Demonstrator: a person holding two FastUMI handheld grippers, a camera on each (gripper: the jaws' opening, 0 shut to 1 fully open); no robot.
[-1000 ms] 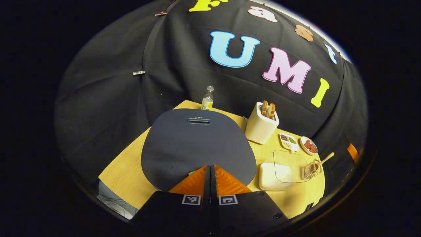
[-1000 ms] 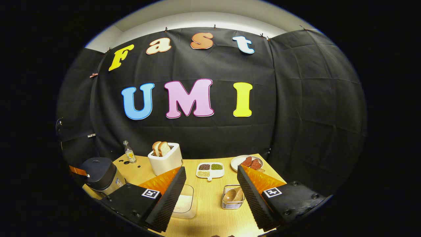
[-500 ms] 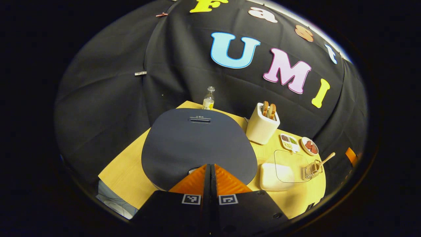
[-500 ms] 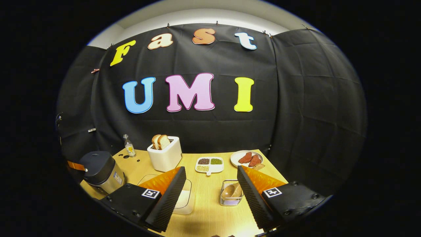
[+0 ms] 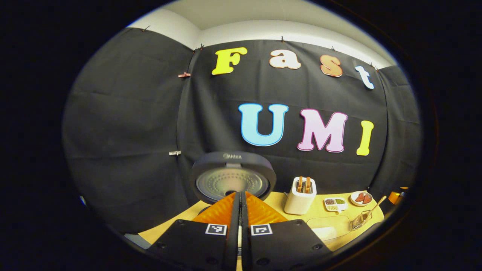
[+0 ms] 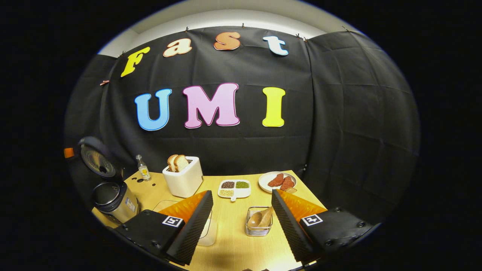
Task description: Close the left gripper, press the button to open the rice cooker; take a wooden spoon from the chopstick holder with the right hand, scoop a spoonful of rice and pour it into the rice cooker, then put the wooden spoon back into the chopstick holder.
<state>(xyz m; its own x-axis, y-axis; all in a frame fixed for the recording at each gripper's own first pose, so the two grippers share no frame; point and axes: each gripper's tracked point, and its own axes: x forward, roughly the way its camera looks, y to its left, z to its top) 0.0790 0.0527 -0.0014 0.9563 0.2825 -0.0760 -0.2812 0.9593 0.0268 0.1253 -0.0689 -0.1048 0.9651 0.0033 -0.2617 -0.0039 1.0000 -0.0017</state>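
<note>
Left gripper (image 5: pixel 238 197) clenched, fingers pressed flat together with nothing between them, tips raised in front of the cooker (image 5: pixel 232 180). Cooker open: lid (image 5: pixel 232 165) swung up and standing upright, its pale dimpled inner plate facing forward. In the right gripper view, cooker (image 6: pixel 113 197) seen at the table's (image 6: pixel 241 244) far left, lid (image 6: pixel 96 158) tilted back above the pot mouth, pot interior dark, contents impossible to tell.

Right gripper (image 6: pixel 241 205) released, fingers spread wide apart, holding nothing, poised low over the table just short of the holder (image 6: pixel 258 224). Holder a small wire basket, right of the cooker and well apart from it, lying between the two spread fingers as seen from that camera. Spoon (image 6: pixel 260 219) resting in the holder, bowl down, untouched; a second wooden piece beside it. In the left gripper view, holder (image 5: pixel 359 223) far right of the cooker with the spoon's (image 5: pixel 372 210) handle slanting up and out.

Rice box (image 6: pixel 208 229) with a clear lid between cooker and holder, partly hidden behind the right gripper's left finger. Toaster (image 6: pixel 183 177) with two bread slices behind it, right of the cooker. Small bottle (image 6: pixel 142 168) just right of the cooker's lid. Divided dish (image 6: pixel 234 188) of beans and a plate (image 6: pixel 276 180) of red pieces farther right of the cooker, toward the table's back edge.
</note>
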